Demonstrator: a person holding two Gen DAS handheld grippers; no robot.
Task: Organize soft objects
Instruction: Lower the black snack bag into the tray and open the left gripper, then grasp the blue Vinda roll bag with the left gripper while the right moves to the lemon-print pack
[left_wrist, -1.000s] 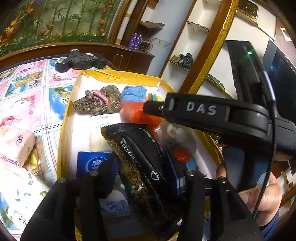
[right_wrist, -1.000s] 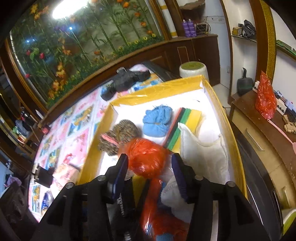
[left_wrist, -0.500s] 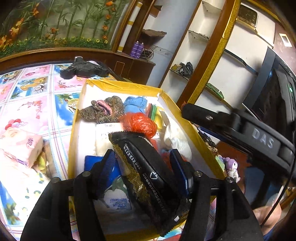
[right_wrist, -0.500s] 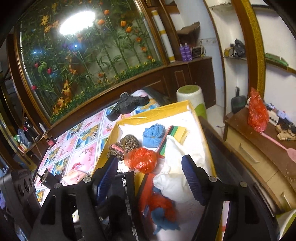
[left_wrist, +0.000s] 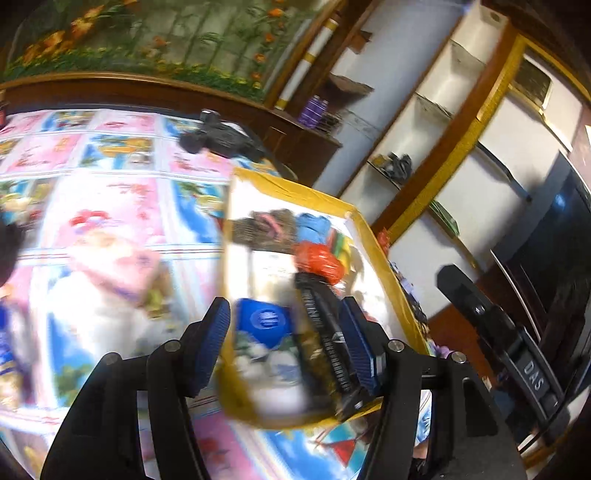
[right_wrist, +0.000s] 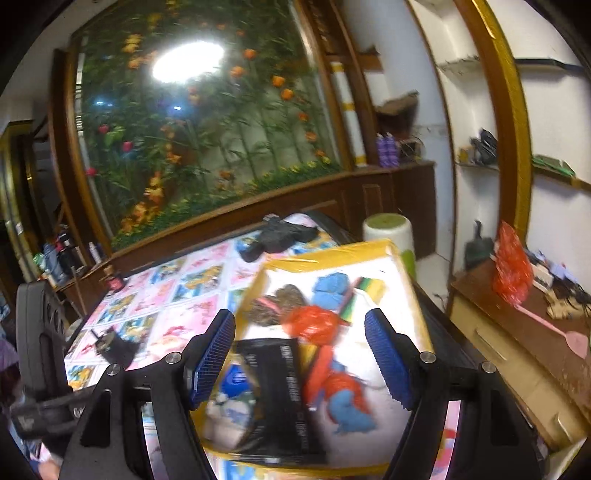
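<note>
A yellow-rimmed box (right_wrist: 369, 248) (left_wrist: 291, 186) on the patterned table holds soft things: a black packet (right_wrist: 284, 391) (left_wrist: 325, 332), an orange bag (right_wrist: 314, 323), a blue knit item (right_wrist: 330, 286), a brown knit item (right_wrist: 277, 302), a blue tissue pack (left_wrist: 264, 321) and a white cloth. My left gripper (left_wrist: 291, 343) is open above the box's near end, with the black packet lying in the box by its right finger. My right gripper (right_wrist: 301, 354) is open and empty, raised above the box. The view is blurred by motion.
A pink tissue pack (left_wrist: 122, 266) lies on the tablecloth left of the box. A black object (right_wrist: 280, 236) sits at the table's far end. A wooden sideboard (right_wrist: 517, 332) with a red bag (right_wrist: 511, 269) stands to the right. A wall shelf is behind.
My left gripper has opened, let go of the black packet and drawn back left. My right gripper has let go of the orange bag, opened wide and risen away from the box.
</note>
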